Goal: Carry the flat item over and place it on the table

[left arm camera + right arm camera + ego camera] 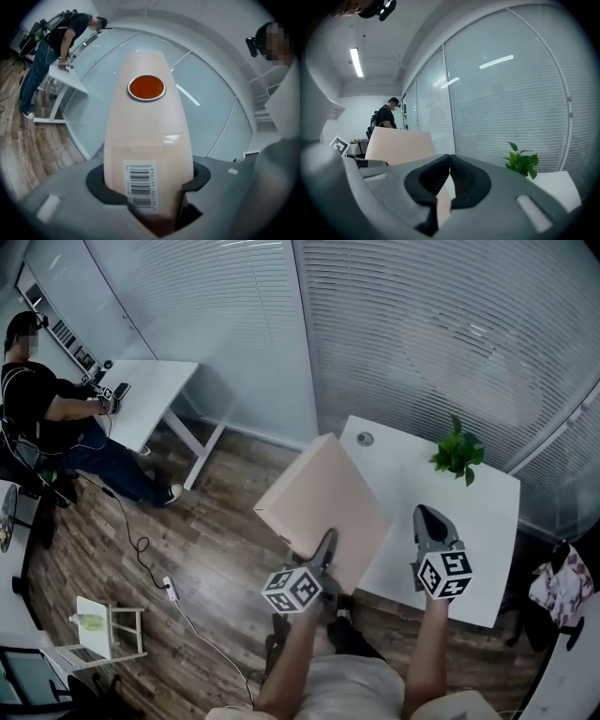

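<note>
The flat item (323,502) is a thin pale-pink package. It is tilted up over the near-left edge of the white table (469,521). My left gripper (325,542) is shut on its near edge. In the left gripper view the flat item (147,136) rises from between the jaws, showing a round red seal (146,87) and a barcode label (140,184). My right gripper (427,515) hovers over the table to the right of the package, jaws pressed together and holding nothing. From the right gripper (449,159), the flat item (401,146) shows to the left.
A small green plant (457,454) stands at the table's far side, with a round cable port (365,439) at its far-left corner. A seated person (42,404) works at another white desk (155,390) far left. A cable and power strip (169,589) lie on the wood floor.
</note>
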{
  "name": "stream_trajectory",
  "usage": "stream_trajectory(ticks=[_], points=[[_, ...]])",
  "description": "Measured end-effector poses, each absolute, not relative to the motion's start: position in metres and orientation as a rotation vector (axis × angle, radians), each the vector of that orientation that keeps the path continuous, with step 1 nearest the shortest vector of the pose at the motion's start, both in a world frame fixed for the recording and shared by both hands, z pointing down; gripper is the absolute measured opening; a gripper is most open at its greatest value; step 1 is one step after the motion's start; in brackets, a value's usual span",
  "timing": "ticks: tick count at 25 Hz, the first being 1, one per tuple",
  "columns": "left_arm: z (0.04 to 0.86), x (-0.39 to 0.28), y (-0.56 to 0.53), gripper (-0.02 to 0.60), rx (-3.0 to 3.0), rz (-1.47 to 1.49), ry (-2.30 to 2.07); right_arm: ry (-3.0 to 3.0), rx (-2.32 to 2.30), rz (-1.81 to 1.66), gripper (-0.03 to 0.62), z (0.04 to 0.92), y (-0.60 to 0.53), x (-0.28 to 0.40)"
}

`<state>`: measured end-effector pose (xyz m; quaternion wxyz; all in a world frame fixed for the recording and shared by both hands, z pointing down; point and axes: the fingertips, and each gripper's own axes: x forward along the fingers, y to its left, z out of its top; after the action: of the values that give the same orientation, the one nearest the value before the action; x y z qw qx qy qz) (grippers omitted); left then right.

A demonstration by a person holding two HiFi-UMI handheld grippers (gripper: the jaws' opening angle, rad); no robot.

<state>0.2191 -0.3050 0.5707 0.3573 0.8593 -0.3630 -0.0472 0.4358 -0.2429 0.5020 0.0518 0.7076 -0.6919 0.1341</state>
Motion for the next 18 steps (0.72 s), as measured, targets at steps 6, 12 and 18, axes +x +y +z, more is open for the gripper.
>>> stream_trajectory(ticks=[6,12,18], points=[[0.632,0.246,-0.302,0.293,1.927,-0.223,-0.865,-2.131,1.969,0.463,0.002,0.556,-0.280,0.428],[0.686,0.277,-0.300,0.291,1.767,-0.223,-0.843,-2.162,1.688,0.524,0.002,0.621,-0.313,0.402],[0.729,0.290,-0.303,0.288,1.580,-0.262,-0.870,-2.154,1.509,0.551,0.002,0.668,-0.344,0.394]])
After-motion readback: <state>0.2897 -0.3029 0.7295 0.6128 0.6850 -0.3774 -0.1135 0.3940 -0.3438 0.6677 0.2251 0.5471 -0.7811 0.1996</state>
